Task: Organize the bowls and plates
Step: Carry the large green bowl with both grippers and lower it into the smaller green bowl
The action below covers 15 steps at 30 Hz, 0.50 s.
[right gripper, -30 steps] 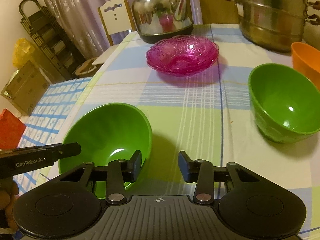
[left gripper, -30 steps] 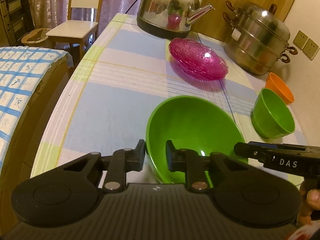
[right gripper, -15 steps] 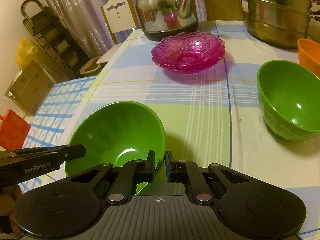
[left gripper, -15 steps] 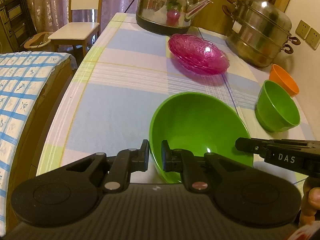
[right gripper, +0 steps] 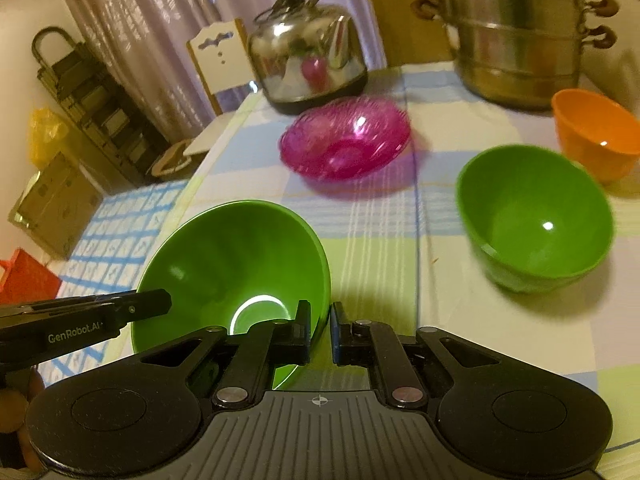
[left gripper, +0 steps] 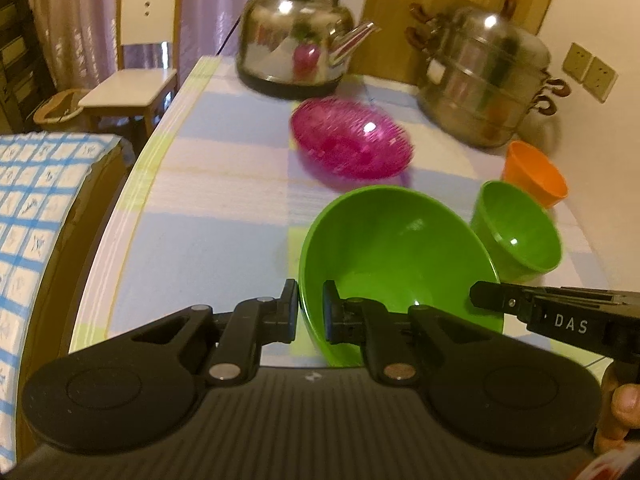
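Wide green plastic bowl [left gripper: 396, 256] at lower centre of the left wrist view, taken by two tools at once. We see the left tool [left gripper: 310, 312] with its two jaws drawn together on the bowl's near-left rim, one pad outside the wall and one inside. In the right wrist view the right tool [right gripper: 320, 330] is clamped likewise on the opposite rim, at lower centre of that frame, the wall of the bowl nipped between its pads. The bowl sits tilted; whether its foot is clear of the checked cloth of the bench [left gripper: 208, 240] we cannot tell.

We judge the bowl light, stiff and smooth-walled: thin plastic that will not crush under the pads but may slip or swing if taken at one point only, so the paired grip on opposite rims suits it. The rim is the only part thin enough to pinch.

Toward the right of both frames stands a smaller, deeper green plastic bowl [right gripper: 536, 216], with an orange plastic bowl [right gripper: 596, 136] just behind it; we judge these the likely nesting partners. A stack of pink patterned translucent dishes [left gripper: 352, 144] lies at upper centre, apart from the green bowls, before a steel kettle [left gripper: 296, 40] and a tiered steel steamer pot [left gripper: 484, 80].
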{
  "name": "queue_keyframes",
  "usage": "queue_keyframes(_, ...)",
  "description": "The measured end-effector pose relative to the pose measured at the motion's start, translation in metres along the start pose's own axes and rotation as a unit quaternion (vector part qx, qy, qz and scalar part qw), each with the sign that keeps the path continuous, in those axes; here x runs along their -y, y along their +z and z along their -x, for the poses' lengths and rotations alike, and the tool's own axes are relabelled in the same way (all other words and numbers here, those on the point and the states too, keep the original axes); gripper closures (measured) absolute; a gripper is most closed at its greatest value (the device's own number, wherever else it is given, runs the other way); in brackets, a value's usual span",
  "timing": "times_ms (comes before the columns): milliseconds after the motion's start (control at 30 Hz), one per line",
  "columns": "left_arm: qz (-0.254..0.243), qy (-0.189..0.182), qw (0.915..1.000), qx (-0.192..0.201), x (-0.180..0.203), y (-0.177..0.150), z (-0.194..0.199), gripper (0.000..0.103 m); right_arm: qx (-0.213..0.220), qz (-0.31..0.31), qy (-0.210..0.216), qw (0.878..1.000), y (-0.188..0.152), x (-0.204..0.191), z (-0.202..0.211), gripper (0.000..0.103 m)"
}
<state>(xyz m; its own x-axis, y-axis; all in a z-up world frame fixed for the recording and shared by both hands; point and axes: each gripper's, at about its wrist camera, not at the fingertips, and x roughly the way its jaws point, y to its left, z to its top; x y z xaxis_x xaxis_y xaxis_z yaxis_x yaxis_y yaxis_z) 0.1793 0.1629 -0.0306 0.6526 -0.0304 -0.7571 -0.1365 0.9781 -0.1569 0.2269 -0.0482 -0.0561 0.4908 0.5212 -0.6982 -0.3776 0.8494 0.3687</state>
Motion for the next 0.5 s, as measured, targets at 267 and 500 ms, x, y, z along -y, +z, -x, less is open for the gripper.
queue_keyframes(267, -0.028, -0.031, 0.9989, 0.022, 0.057, 0.037, 0.014, 0.092, 0.037, -0.024, -0.023, 0.999, 0.026, 0.03, 0.049, 0.093)
queue_keyframes(500, -0.048, -0.061, 0.9965, 0.028, 0.105, 0.065, 0.007, 0.092, 0.064, -0.042, -0.051, 0.996, 0.047, 0.063, 0.086, 0.093)
